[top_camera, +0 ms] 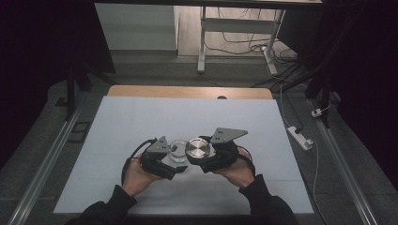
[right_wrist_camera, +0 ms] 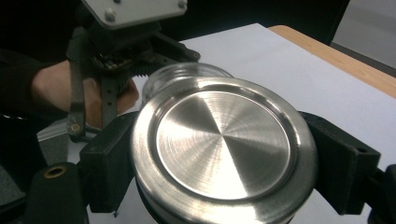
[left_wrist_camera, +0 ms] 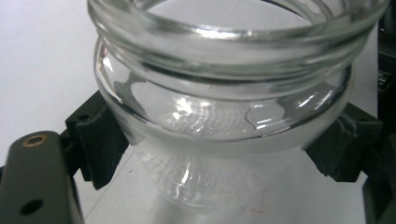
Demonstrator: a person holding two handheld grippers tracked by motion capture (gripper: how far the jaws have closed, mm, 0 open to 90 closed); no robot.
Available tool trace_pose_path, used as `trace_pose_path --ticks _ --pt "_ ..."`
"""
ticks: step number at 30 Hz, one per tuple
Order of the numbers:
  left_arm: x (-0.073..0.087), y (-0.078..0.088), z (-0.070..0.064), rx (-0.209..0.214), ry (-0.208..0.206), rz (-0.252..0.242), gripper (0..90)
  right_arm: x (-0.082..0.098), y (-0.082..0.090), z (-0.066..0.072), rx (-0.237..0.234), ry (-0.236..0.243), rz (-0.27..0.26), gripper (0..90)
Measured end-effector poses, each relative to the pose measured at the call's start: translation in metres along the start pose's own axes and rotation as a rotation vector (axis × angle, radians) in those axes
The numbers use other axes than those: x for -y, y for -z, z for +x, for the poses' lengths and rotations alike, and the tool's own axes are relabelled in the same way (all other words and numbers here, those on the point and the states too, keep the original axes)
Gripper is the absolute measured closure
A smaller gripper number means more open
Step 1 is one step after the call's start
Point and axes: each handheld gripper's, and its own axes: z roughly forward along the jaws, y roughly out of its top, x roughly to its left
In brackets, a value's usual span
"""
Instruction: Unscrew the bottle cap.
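One clear glass jar (top_camera: 177, 150) stands open near the front middle of the white table (top_camera: 141, 117), gripped at its sides by the left gripper (top_camera: 174, 163). One round metal lid (top_camera: 197, 149), clamped in the right gripper (top_camera: 202, 161), sits just beside the jar's mouth. The jar's base blurs through the glass.

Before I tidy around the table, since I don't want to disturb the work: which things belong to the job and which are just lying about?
In the job:
- glass jar, open-mouthed, clamped in the left gripper
- metal lid, off the jar, clamped in the right gripper

Lying about:
- white power strip on the floor to the right of the table
- loose cables under the far desk
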Motion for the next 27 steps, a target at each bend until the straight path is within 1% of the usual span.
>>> trace_pose_path --ticks 7,13,20,22,27 --pt "0.002 0.002 0.004 -0.021 0.008 0.004 16.0 0.003 0.003 -0.003 0.009 -0.010 -0.002 18.5" --pt "0.004 0.002 0.011 -0.035 0.025 0.004 16.1 0.005 0.003 -0.001 0.006 -0.002 0.004 18.6" --pt "0.006 0.003 0.018 -0.050 0.043 -0.005 16.0 0.008 0.002 0.002 -0.002 -0.008 0.011 18.6" --pt "0.006 0.004 0.020 -0.059 0.043 -0.004 16.0 0.009 0.002 0.002 -0.005 -0.006 0.014 18.6" --pt "0.005 0.004 0.024 -0.063 0.049 -0.013 16.0 0.013 0.001 0.004 -0.012 -0.010 0.025 18.6"
